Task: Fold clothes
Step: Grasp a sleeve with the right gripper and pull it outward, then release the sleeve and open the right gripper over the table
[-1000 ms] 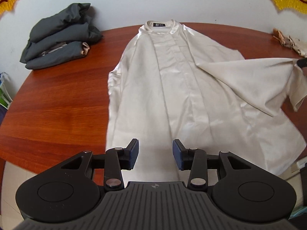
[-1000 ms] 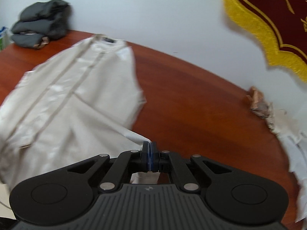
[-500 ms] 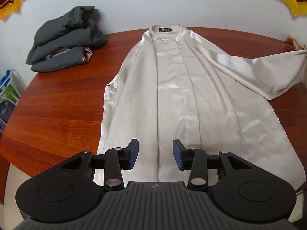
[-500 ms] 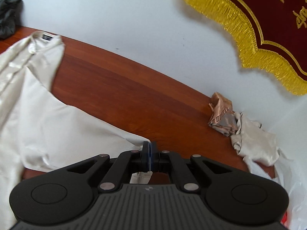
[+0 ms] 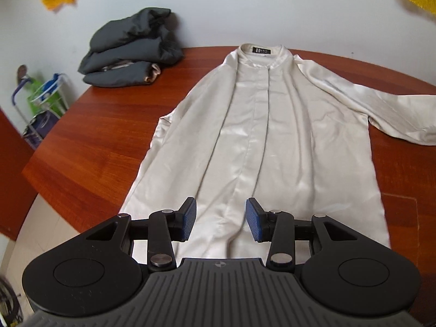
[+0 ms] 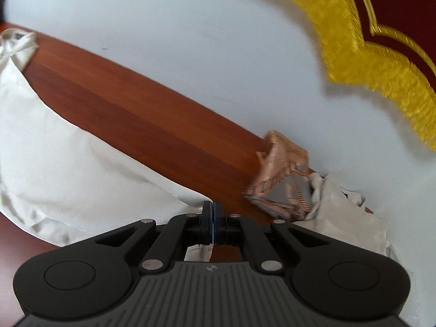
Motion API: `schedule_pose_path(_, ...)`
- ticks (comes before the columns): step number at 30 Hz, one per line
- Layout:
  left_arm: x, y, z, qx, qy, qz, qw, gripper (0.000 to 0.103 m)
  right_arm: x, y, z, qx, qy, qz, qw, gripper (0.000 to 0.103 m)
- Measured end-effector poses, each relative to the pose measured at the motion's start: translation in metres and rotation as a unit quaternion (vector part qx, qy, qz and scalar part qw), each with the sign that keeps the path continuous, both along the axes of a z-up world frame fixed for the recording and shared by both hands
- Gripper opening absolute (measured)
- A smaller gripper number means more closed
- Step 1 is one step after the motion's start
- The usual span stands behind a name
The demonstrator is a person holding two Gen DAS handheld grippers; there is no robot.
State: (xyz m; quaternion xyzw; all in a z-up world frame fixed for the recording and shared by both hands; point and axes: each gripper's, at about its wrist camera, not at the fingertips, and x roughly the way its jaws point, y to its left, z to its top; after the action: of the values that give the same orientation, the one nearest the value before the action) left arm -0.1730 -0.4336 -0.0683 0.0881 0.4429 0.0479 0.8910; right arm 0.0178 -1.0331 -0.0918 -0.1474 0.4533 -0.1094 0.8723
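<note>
While the round wooden table [image 5: 90, 136] carries the cream shirt [image 5: 261, 141] flat, collar away from me, I judge one sleeve [image 6: 81, 169] is being drawn outward. My right gripper [image 6: 212, 218] pinches its cuff; my left gripper [image 5: 220, 222] hovers spread above the hem. Next comes laying that sleeve somewhere deliberate.

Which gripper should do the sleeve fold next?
Right. The right gripper is already shut on the sleeve end, pulled out sideways. The left gripper is open, hovering at the shirt hem.
</note>
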Motion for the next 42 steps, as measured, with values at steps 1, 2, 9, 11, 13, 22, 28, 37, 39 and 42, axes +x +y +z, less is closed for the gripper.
schedule_pose_path(1,-0.002,-0.005,0.001,0.002,0.0,0.008,1.0,0.044,0.002,-0.007,-0.002,-0.001,0.001,-0.001,1.0,0.001)
schedule_pose_path(2,-0.003,-0.011,0.002,0.003,-0.001,0.016,0.9999,0.044,0.003,-0.013,-0.004,-0.003,0.002,-0.002,1.0,0.001)
schedule_pose_path(9,-0.006,-0.035,0.001,0.017,0.011,0.041,0.999,0.044,0.014,-0.063,-0.02,-0.019,0.015,-0.003,1.0,0.001)
schedule_pose_path(11,-0.004,-0.039,0.001,0.018,0.015,0.039,0.999,0.044,0.015,-0.072,-0.024,-0.023,0.019,-0.001,1.0,0.001)
schedule_pose_path(13,-0.003,-0.044,0.001,0.018,0.018,0.034,0.9991,0.044,0.017,-0.083,-0.028,-0.027,0.026,0.001,0.999,0.001)
schedule_pose_path(22,0.005,-0.062,-0.005,0.01,0.033,0.005,0.9994,0.044,-0.009,-0.107,-0.042,-0.007,0.049,-0.015,0.999,0.001)
schedule_pose_path(28,0.015,-0.063,-0.009,0.007,0.032,-0.01,0.9994,0.044,-0.046,-0.126,-0.045,0.003,0.064,-0.039,0.997,0.001)
schedule_pose_path(37,0.022,-0.06,-0.014,0.008,0.033,-0.03,0.999,0.044,-0.09,-0.159,-0.042,-0.005,0.086,-0.078,0.993,0.001)
schedule_pose_path(39,0.024,-0.057,-0.015,0.009,0.033,-0.032,0.9989,0.044,-0.094,-0.163,-0.042,0.001,0.092,-0.078,0.993,0.001)
schedule_pose_path(42,0.025,-0.055,-0.017,0.011,0.034,-0.033,0.9988,0.044,-0.101,-0.159,-0.041,0.004,0.105,-0.071,0.992,0.001)
